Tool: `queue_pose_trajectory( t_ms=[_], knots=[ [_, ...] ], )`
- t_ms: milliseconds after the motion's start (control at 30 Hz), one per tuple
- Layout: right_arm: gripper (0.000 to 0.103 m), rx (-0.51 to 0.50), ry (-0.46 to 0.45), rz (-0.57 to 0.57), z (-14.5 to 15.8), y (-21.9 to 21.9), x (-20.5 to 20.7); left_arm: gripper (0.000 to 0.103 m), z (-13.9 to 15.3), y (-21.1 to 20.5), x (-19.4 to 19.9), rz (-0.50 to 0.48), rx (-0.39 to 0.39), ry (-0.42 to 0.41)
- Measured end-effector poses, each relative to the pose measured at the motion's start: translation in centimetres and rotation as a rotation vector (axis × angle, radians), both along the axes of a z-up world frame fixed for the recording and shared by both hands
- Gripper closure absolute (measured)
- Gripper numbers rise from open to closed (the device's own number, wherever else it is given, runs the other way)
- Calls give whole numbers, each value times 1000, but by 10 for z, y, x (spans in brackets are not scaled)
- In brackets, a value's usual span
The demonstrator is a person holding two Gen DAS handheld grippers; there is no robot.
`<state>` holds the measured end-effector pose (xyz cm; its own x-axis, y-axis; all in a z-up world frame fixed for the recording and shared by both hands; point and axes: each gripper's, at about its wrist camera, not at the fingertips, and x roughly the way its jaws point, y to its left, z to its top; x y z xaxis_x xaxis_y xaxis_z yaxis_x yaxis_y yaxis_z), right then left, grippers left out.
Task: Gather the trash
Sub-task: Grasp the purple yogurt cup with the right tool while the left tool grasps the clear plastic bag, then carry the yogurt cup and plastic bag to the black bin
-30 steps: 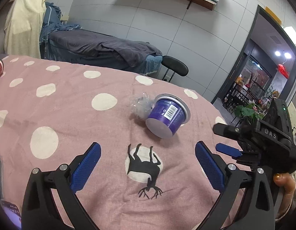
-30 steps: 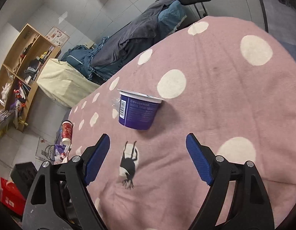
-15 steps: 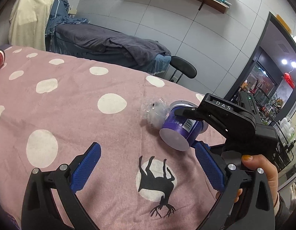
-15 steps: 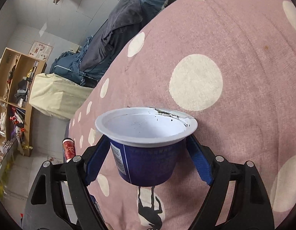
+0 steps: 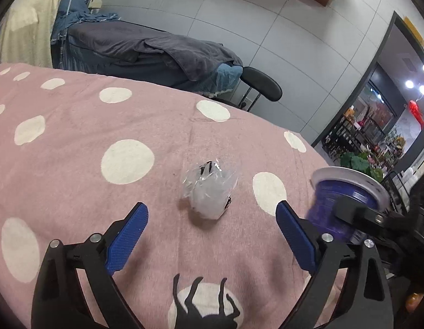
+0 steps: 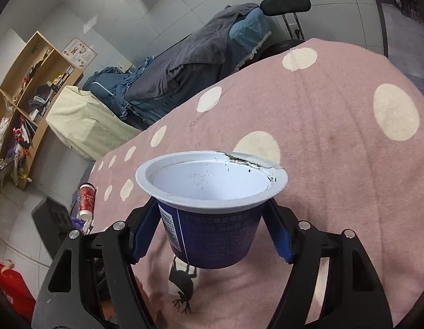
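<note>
My right gripper [image 6: 212, 230] is shut on an empty purple yogurt cup [image 6: 212, 213] with a white rim and holds it upright above the pink polka-dot cloth [image 6: 335, 126]. In the left wrist view the cup [image 5: 338, 203] shows at the right edge, lifted clear of the cloth. A crumpled clear plastic wrapper [image 5: 209, 192] lies on the cloth [image 5: 75, 142] just ahead of my left gripper [image 5: 210, 230], which is open and empty, with the wrapper roughly centred between its fingers.
A red paper cup [image 6: 87, 200] stands near the far left edge of the table. A black office chair [image 5: 260, 85] and a bed with dark blankets [image 5: 146, 46] lie beyond the table. A wooden shelf [image 6: 25, 87] stands at the left.
My right gripper closed on the yogurt cup and lifted it off the cloth to the right. The wrapper that lay beside the cup is now exposed. My left gripper has moved closer to the wrapper.
</note>
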<state>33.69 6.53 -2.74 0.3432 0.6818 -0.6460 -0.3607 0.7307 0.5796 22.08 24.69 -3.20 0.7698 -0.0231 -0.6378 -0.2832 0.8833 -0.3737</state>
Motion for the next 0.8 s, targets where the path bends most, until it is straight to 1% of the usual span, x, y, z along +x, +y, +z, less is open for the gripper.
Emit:
queue_pose_trajectory(
  t_ms=[33,100,167,233,300,433,533,633,700,800],
  knots=[
    [32,-8,-5,1,1,-7,-2,23,-3,-2,12,-14,19,25],
    [32,-14,-9,-3,0,-24,-7,31,-8,-3,25,-25,29,49],
    [32,-27,-14,-9,-1,-37,-11,37,-12,-2,37,-27,45,68],
    [32,-38,-18,-19,-3,-50,-14,58,-16,0,42,-21,65,97],
    [32,-47,-26,-24,-5,-59,-18,61,-16,1,37,-18,49,93],
    [32,-66,-58,-36,-6,-71,-26,63,-6,-11,15,-24,67,54],
    [32,-68,-68,-39,-7,-82,-35,64,2,-25,-6,-39,64,19],
    [32,-84,-108,-49,-3,-95,-47,64,10,-43,-27,-63,71,-13],
    [32,-90,-124,-56,-1,-102,-52,64,13,-56,-42,-83,57,-35],
    [32,-84,-122,-80,-3,-120,-61,64,16,-78,-57,-118,45,-54]
  ],
)
